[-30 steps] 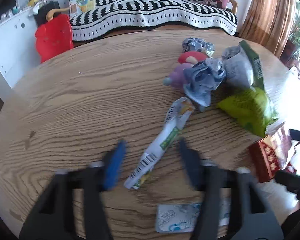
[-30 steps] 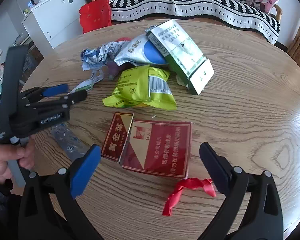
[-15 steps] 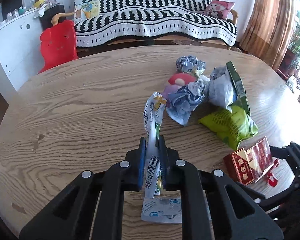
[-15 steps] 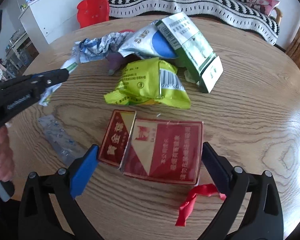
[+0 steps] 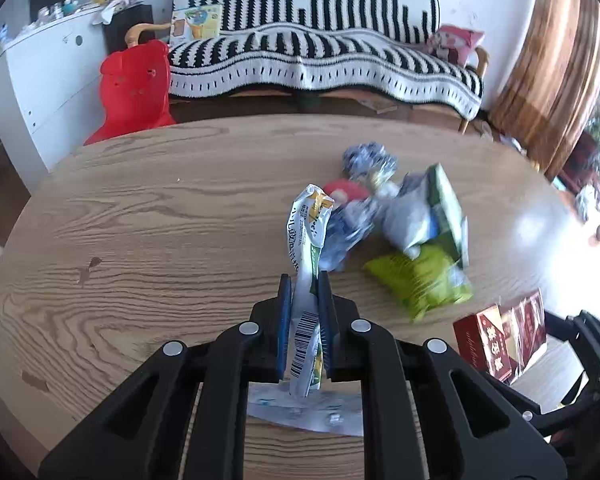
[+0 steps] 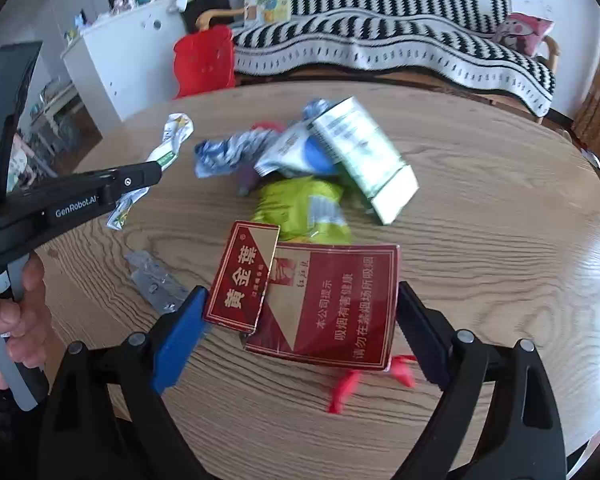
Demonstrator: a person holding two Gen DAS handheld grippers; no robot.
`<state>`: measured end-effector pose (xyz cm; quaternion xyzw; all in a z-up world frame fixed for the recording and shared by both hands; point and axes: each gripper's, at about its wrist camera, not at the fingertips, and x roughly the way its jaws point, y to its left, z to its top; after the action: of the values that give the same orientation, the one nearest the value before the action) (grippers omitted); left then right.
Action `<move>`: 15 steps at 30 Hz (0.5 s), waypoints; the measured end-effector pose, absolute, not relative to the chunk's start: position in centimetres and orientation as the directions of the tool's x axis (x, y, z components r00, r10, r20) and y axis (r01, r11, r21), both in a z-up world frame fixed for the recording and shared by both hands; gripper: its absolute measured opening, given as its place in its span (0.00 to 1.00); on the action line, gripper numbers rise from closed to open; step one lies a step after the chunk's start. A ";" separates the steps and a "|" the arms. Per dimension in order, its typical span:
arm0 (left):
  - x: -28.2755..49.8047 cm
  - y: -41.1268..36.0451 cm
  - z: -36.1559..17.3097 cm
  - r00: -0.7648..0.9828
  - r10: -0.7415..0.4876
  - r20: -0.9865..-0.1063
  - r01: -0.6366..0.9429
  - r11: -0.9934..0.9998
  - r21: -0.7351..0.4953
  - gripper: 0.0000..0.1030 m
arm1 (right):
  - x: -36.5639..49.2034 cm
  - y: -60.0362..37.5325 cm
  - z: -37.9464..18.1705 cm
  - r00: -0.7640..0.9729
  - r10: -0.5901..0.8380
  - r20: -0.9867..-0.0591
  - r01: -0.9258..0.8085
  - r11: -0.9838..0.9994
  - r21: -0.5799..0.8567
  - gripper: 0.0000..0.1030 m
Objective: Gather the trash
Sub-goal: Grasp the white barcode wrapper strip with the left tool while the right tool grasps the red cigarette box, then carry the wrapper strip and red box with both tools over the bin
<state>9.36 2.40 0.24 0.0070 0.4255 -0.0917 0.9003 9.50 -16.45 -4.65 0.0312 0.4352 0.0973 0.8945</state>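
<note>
In your left wrist view, your left gripper (image 5: 304, 320) is nearly closed and pinches a long white wrapper (image 5: 306, 264) between its blue pads. The wrapper sticks up past the fingertips, off the table (image 5: 140, 240). A flat clear packet (image 5: 312, 408) lies on the table under the gripper. Further off sits a pile of trash: a crumpled blue wrapper (image 5: 368, 160), a green box (image 5: 446, 204) and a lime bag (image 5: 424, 280). A red box (image 5: 500, 336) is at the right, by your other gripper. In your right wrist view, your right gripper (image 6: 300, 332) is wide and its jaws are closing around the red box (image 6: 328, 300), which sits between the two pads. The left pad touches the box's open flap; you cannot tell if the right pad presses it. A red ribbon (image 6: 364, 380) lies just under the box. Your left hand (image 6: 12, 320) holds the left gripper (image 6: 152, 174) at the left, with the wrapper (image 6: 168, 140) in it above the table. The lime bag (image 6: 304, 208) lies just behind the red box.
</note>
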 end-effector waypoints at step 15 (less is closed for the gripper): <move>3.0 -17.6 2.2 0.578 -0.396 -0.714 0.499 0.863 -0.075 0.12 | 1.2 -40.2 -2.2 0.666 -0.059 -0.744 0.275 0.946 0.171 0.86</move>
<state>3.01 -17.56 2.23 0.0671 0.3838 -0.2528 0.8856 1.19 -40.23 -2.19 0.1357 0.3980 -0.0926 0.9026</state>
